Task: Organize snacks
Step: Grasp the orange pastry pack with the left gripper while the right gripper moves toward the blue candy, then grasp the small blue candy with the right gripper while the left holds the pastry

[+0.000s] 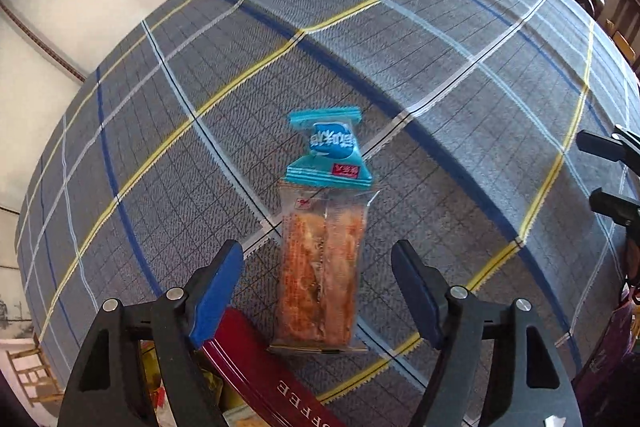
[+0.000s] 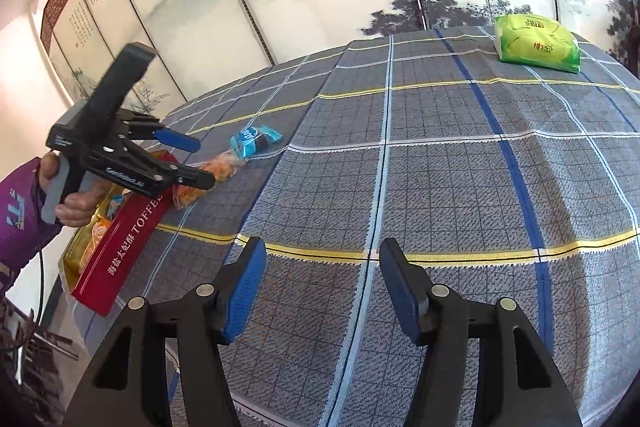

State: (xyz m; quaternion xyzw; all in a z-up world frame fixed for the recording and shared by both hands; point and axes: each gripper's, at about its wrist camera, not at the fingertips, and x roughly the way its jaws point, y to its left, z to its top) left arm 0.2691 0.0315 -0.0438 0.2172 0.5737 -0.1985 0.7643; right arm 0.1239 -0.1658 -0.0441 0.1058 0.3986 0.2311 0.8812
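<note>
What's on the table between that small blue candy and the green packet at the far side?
Nothing: only bare checked cloth lies between the blue candy and green packet, clearest in the right wrist view.

The red tin [image 2: 120, 247] at about eight o'clock in the right wrist view carries white lettering along its side: Chinese characters that look like "海盐太妃酥", then "TOFFEE", its last letter partly hidden. In the left wrist view the same tin [image 1: 272, 379] sits at six o'clock and only "FFEE" shows. The blue candy wrapper [image 1: 330, 151] bears white Chinese characters too blurred to read, as do the green tissue pack [image 2: 536, 43] at one o'clock and the left hand-held gripper [image 2: 192, 163].
</note>
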